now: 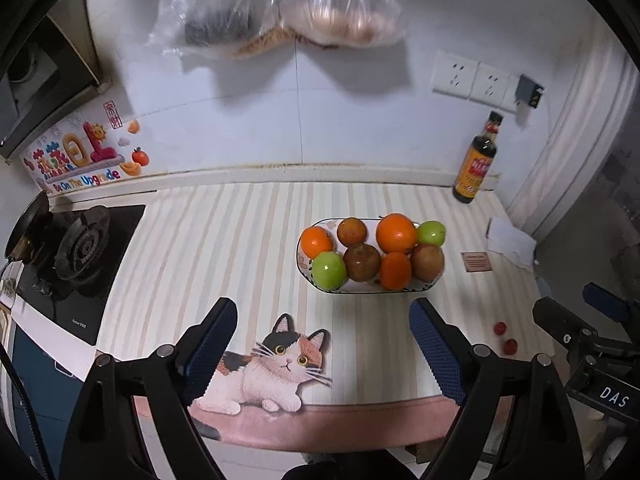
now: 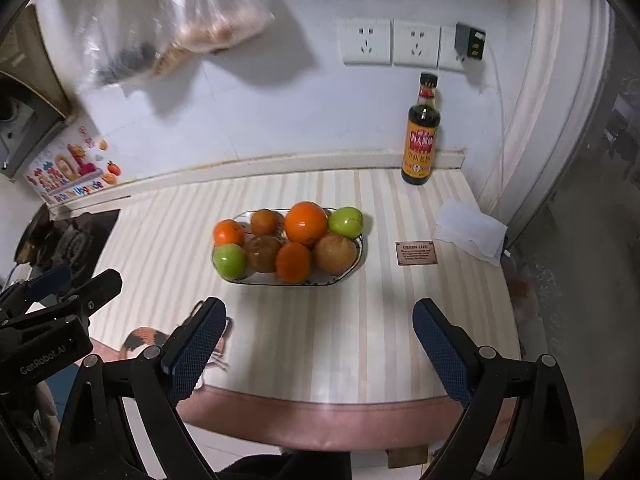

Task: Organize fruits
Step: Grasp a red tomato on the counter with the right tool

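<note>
Left wrist view first: the left gripper [image 1: 323, 354] hangs over the near edge of the striped mat [image 1: 224, 248], jaws spread wide and holding nothing — just the printed cat [image 1: 276, 372] showing between the pads. Ahead sits the oval plate [image 1: 316, 284], mid-counter, heaped with fruit: a big orange [image 1: 396, 234] at the back, two green apples [image 1: 329, 270], smaller oranges and brownish round fruit packed touching one another. Off to the right, near the mat's front edge, two small red fruits [image 1: 505, 338] lie loose on the counter, well apart from the plate and just in front of the right gripper [image 1: 568, 316] poking into frame. A dark sauce bottle [image 1: 476, 166] stands against the wall.

Over to the right wrist view: the right gripper [image 2: 319, 352] is also wide open and empty, squared up to the plate [image 2: 340, 274] from the near side. The pile looks tidy, glossy, nothing spilling over the rim. The little red fruits are not visible here.

My read — the sorting is nearly done, or paused between picks. If those two red strays count, the next move calls for a low, gentle pinch from the right side; they look small and likely to roll.
</note>
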{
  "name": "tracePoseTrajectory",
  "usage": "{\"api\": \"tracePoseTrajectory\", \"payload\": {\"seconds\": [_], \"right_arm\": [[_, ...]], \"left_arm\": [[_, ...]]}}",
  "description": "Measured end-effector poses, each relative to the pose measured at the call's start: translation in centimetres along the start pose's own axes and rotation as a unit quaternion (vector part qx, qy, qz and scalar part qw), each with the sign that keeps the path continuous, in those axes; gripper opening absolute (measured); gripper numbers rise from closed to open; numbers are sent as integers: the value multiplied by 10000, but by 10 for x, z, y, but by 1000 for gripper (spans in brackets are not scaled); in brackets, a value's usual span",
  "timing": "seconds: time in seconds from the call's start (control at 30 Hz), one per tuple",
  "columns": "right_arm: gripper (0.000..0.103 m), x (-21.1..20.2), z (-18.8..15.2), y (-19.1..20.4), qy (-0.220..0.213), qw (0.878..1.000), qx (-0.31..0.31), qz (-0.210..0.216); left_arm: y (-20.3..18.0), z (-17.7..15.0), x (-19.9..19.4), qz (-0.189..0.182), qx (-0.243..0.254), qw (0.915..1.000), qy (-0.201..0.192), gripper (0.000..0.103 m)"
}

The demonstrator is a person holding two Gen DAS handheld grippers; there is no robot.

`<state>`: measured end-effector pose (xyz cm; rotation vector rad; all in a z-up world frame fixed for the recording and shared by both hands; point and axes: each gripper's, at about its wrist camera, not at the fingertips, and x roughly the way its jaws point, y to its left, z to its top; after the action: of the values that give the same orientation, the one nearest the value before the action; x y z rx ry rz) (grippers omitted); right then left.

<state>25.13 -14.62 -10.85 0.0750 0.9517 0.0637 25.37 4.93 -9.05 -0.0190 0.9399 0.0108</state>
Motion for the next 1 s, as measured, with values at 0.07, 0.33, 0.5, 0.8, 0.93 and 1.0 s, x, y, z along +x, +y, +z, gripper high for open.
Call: {"api": "tracePoseTrajectory", "payload": {"seconds": [0.07, 0.33, 0.5, 0.8, 0.93, 1.0], "right_arm": [[97, -19, -8, 3, -111, 9999, 11, -7], [97, -73, -33, 15, -381, 9993, 17, -54], [97, -90, -42, 21, -463, 9989, 60, -17], [97, -92, -36, 8, -552, 9975, 335, 292], [97, -71, -28, -26, -424, 9961, 694, 350], [97, -55, -23, -46, -319, 9956, 832, 277]], "left_arm": [[1, -5, -13, -48, 15, 10000, -57, 88], [5, -23, -49, -159, 61, 9996, -232, 88], [6, -27, -60, -204, 49, 9994, -272, 88], [3, -20, -54, -168, -24, 9994, -307, 97], [-8, -11, -34, -82, -57, 9996, -263, 103], [-17, -8, -21, -52, 0, 9998, -204, 103]]}}
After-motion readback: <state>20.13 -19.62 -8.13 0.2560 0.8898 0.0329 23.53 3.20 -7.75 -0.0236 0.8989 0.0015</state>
